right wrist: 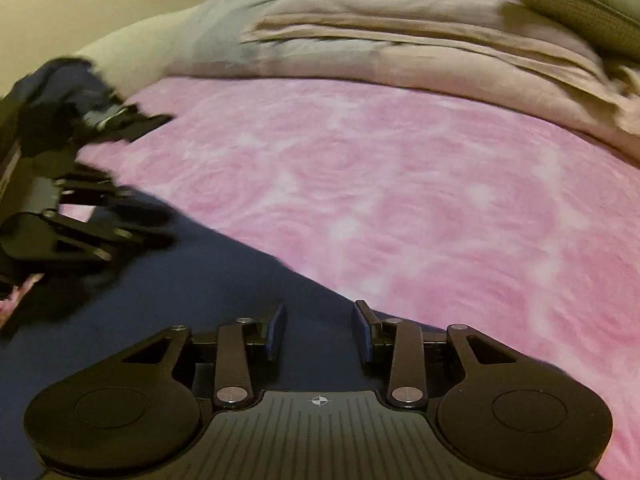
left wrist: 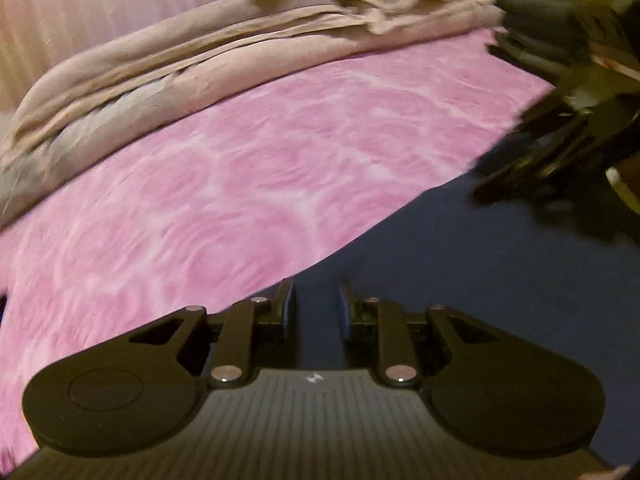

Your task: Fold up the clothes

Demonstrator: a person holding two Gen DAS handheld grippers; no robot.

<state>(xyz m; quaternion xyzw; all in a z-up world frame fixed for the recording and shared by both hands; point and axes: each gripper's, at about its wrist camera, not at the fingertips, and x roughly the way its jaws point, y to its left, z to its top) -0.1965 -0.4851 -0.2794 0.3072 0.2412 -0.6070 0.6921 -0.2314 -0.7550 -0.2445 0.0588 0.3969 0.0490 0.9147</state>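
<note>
A dark navy garment [left wrist: 460, 264] lies flat on a pink rose-patterned bedspread [left wrist: 240, 168]. My left gripper [left wrist: 317, 300] hovers over the garment's edge, open, nothing between its blue pads. In the right wrist view the same navy garment [right wrist: 192, 288] spreads across the lower left, and my right gripper [right wrist: 320, 320] stands open above it with an empty gap. Each camera catches the other gripper, blurred: the right gripper [left wrist: 560, 148] at the far right, the left gripper [right wrist: 80, 220] at the far left.
A rumpled beige and grey blanket [left wrist: 200, 52] is heaped along the far side of the bed. A green cushion [right wrist: 580, 4] rests on it. A pale wall [right wrist: 100, 4] stands behind. The pink bedspread [right wrist: 440, 184] stretches between garment and blanket.
</note>
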